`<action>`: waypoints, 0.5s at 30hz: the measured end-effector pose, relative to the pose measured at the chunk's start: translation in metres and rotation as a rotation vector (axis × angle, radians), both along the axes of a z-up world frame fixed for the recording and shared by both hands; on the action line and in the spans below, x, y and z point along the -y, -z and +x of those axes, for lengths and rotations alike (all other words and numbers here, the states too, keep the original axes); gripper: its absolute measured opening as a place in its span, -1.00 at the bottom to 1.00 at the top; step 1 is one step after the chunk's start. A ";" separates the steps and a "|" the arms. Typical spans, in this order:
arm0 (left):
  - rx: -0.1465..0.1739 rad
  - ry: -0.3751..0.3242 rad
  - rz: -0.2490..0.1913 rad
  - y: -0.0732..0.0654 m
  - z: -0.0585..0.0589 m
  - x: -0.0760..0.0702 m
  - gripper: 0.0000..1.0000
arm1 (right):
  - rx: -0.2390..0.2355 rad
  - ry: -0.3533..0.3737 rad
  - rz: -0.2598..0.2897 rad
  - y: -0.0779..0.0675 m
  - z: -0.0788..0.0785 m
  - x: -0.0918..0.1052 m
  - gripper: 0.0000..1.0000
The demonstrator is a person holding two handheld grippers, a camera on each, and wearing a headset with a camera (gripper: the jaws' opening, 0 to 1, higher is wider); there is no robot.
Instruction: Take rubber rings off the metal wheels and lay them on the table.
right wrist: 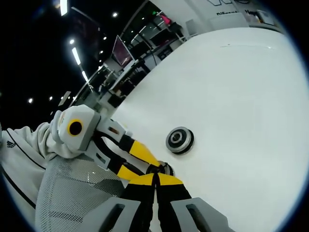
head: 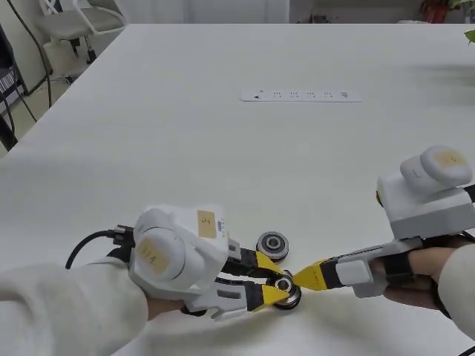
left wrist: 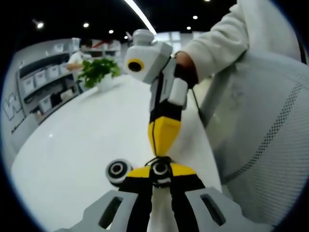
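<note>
Firmly, the left gripper (head: 280, 282) is clamping a metal wheel (left wrist: 161, 174); the right gripper (head: 297, 279), meeting it head-on, is pinching its jaws together on that wheel's rubber ring (left wrist: 160, 158); a second wheel (head: 272, 245) is lying just beside it.

right gripper (right wrist: 155, 176) jaws pinched together, tips at a metal wheel (right wrist: 167, 169) clamped by left gripper (right wrist: 150, 170), second wheel (right wrist: 179, 140) flat on table (right wrist: 236, 92) nearby

The left gripper (head: 276, 279) is covering most of the metal wheel (head: 285, 285) with its yellow tips. Whether the right gripper (head: 298, 278) is pinching a rubber ring there is too small to tell. The white strip (head: 300, 96) is showing marks too small to read.
</note>
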State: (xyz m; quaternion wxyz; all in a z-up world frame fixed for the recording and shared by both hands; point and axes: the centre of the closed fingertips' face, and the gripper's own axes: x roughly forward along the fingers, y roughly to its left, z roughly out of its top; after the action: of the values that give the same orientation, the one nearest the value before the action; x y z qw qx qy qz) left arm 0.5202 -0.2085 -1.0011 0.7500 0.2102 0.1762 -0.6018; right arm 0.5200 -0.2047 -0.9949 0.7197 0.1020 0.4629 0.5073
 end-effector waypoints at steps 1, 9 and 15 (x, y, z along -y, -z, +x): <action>-0.002 -0.002 -0.001 0.000 0.000 0.000 -0.73 | -0.003 -0.001 0.006 -0.001 0.000 -0.001 -1.00; -0.009 -0.014 -0.007 0.000 0.001 0.000 -0.73 | -0.031 0.017 0.082 -0.009 0.002 -0.008 -1.00; -0.015 -0.027 -0.022 0.000 0.001 0.000 -0.72 | -0.036 0.038 0.022 0.003 0.005 -0.001 -1.00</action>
State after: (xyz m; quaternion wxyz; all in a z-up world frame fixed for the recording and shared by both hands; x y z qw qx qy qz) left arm 0.5213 -0.2084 -1.0011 0.7588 0.1951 0.1782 -0.5953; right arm 0.5248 -0.2035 -0.9982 0.7197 0.1276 0.4680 0.4967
